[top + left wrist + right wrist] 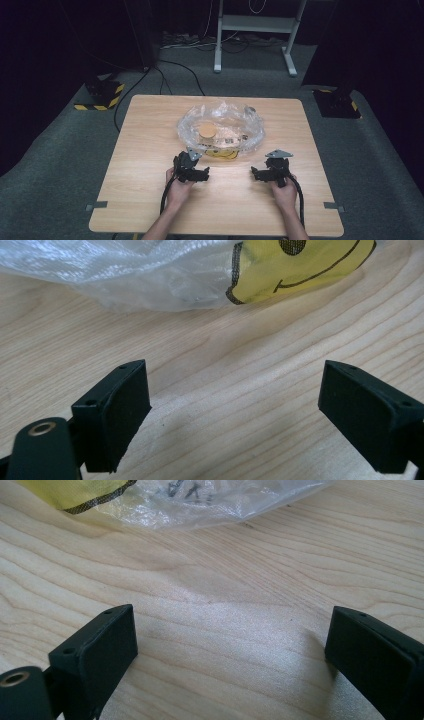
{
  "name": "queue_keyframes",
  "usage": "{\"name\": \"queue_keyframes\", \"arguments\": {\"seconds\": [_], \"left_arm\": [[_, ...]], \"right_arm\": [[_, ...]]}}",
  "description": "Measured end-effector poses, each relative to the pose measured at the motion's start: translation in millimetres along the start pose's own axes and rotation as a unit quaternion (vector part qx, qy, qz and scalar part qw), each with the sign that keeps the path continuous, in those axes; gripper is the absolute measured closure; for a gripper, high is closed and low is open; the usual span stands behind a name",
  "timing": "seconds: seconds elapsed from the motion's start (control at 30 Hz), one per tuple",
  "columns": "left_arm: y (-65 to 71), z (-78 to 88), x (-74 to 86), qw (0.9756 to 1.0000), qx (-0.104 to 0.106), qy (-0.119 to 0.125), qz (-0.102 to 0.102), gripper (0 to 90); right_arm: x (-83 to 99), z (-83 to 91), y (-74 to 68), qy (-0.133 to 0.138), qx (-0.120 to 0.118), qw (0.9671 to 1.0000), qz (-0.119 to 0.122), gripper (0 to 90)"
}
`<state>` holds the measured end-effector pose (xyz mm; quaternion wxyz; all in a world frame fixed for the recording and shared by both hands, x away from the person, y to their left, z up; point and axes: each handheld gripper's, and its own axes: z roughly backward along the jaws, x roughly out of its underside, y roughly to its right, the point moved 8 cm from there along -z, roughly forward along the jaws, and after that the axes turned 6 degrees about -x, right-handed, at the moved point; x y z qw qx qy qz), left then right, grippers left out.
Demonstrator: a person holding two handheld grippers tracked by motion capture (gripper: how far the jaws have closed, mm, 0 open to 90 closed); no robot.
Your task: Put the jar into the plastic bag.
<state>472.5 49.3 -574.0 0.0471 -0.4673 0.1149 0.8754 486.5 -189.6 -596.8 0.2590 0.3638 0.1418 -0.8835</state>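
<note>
A crumpled clear plastic bag (221, 129) lies on the wooden table (150, 150), with a round tan piece (207, 131) inside it and a yellow smiley print (221, 153) on its near edge. My left gripper (192, 167) rests low over the table just short of that edge; its jaws stand open with bare wood between them (235, 405), the bag (125, 275) and smiley print (300, 265) ahead. My right gripper (272, 170) sits to the right, jaws open over bare wood (232, 655), the bag's edge (200, 500) beyond.
Behind the table stand a white desk frame (255, 30), cables on the grey carpet (165, 75), and black bases with yellow-black tape (102, 95) (337, 102) at both sides. Grey tape marks (97, 205) sit at the table's near corners.
</note>
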Motion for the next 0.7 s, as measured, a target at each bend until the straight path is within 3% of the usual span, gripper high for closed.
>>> {"name": "queue_keyframes", "arguments": {"seconds": [0.2, 0.27, 0.43, 0.7], "left_arm": [[-3.1, -8.0, 13.5, 0.9999, -0.006, -0.012, 0.000, 13.3], [-4.9, -7.3, 14.7, 0.9999, 0.004, -0.009, 0.014, 12.0], [-4.8, -9.9, 14.2, 0.9997, 0.012, 0.008, 0.018, 8.5], [-4.7, -9.9, 14.1, 0.9997, 0.012, 0.009, 0.018, 8.5]], "right_arm": [[0.0, 0.0, 0.0, 0.000, 0.000, 1.0000, 0.000, 6.2], [0.0, 0.0, 0.0, 0.000, 0.000, 1.0000, 0.000, 6.2], [0.0, 0.0, 0.0, 0.000, 0.000, 1.0000, 0.000, 6.1], [0.0, -0.1, 0.0, 0.000, 0.001, 1.0000, 0.000, 6.1]]}}
